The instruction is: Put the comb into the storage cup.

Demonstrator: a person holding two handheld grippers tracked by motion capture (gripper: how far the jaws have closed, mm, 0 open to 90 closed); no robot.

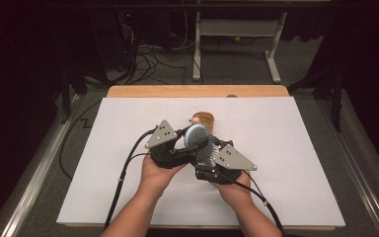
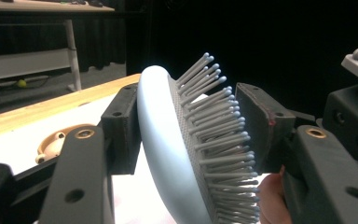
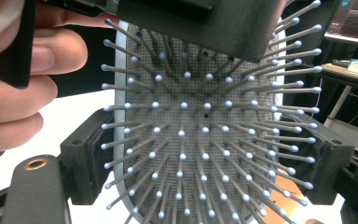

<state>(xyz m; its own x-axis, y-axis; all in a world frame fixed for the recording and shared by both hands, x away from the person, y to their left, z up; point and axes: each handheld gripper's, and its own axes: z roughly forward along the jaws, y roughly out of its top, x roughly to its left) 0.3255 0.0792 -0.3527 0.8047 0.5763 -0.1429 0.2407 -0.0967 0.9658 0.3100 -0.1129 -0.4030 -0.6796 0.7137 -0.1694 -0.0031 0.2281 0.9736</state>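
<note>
A light-blue hairbrush with grey ball-tipped bristles is held above the middle of the white sheet, between both grippers. My left gripper is shut on its head. In the left gripper view, one jaw presses the smooth back of the hairbrush and the other presses the bristle tips, with the left gripper clamped across it. My right gripper is shut on the brush's two side edges. In the right gripper view the bristle face of the hairbrush points at the camera, between the jaws of the right gripper.
A small round wooden dish sits on the white sheet just beyond the grippers, and the wooden dish also shows in the left gripper view. Past the table's wooden far edge are a desk frame and floor cables.
</note>
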